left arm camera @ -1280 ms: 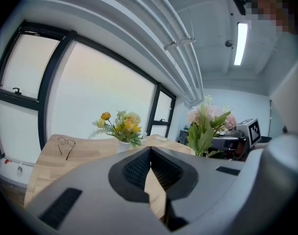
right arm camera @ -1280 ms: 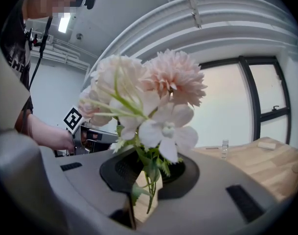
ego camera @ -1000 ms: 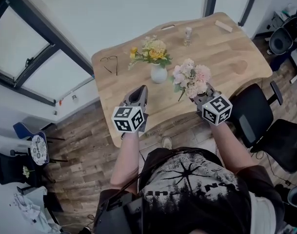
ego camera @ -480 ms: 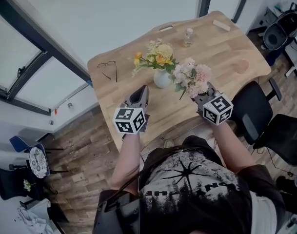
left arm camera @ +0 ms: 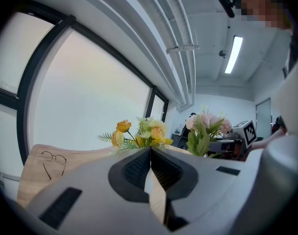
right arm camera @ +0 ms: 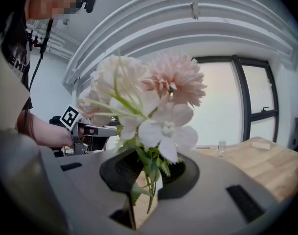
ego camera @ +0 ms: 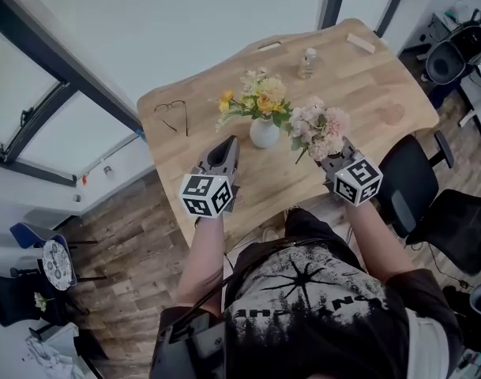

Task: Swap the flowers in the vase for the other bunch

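Both grippers have edged forward over the table, nearer the vase.
Left gripper has its jaws pressed together with nothing between them and points toward the white vase, which holds the yellow bunch near the table's middle. Right gripper is clamped on the stems of the pink bunch, held upright just right of the vase, blooms beside the yellow ones.

I note soft, even daylight in head view, window washed out white in both gripper views, ceiling strip light glaring, strong fisheye bend and dark corners, pink flowers slightly soft.
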The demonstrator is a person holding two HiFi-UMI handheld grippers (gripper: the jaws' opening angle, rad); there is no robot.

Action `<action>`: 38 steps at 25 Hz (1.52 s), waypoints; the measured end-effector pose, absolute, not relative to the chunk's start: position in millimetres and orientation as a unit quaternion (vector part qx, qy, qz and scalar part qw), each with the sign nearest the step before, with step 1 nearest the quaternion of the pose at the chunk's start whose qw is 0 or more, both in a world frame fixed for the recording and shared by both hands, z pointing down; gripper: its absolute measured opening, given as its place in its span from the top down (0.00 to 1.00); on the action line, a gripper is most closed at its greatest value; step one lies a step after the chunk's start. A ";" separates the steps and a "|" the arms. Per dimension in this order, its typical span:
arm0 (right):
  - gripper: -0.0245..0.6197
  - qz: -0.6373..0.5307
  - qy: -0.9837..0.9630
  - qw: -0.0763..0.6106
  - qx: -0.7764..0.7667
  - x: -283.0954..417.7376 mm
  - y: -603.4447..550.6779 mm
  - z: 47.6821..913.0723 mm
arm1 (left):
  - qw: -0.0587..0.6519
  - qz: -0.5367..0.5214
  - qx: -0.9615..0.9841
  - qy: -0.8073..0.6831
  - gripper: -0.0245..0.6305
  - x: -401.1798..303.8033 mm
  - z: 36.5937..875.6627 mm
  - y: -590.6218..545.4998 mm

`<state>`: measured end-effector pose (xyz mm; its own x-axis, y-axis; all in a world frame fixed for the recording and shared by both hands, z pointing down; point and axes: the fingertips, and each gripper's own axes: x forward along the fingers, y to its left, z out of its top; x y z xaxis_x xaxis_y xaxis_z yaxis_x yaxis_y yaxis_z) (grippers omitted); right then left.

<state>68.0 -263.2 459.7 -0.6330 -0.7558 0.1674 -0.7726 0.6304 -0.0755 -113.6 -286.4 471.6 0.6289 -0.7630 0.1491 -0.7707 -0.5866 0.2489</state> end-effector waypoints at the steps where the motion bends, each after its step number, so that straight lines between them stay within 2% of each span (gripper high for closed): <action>1: 0.85 0.071 -0.901 0.061 0.423 68.8 -267.2 460.3 | 0.143 0.011 0.890 -0.432 0.94 -115.4 469.2 -290.8; 11: 0.85 0.088 -0.899 0.059 0.426 86.8 -290.9 470.6 | 0.115 0.016 0.881 -0.459 0.92 -135.6 447.6 -331.3; 13: 0.85 0.092 -0.897 0.061 0.427 91.3 -293.3 474.0 | 0.116 0.020 0.880 -0.460 0.80 -136.3 446.5 -340.6; 15: 0.85 0.097 -0.895 0.063 0.430 96.5 -296.1 477.2 | 0.115 0.024 0.880 -0.461 0.73 -136.4 444.7 -349.6; 18: 0.85 0.101 -0.892 0.064 0.436 104.7 -300.8 479.9 | 0.115 0.030 0.880 -0.459 0.65 -133.4 444.3 -363.1; 23: 0.85 0.109 -0.889 0.068 0.439 115.0 -307.4 485.5 | 0.113 0.048 0.884 -0.451 0.57 -125.2 448.9 -381.6; 38: 0.85 0.125 -0.886 0.070 0.442 135.3 -329.8 495.4 | 0.157 0.053 0.886 -0.433 0.56 -106.1 470.2 -411.4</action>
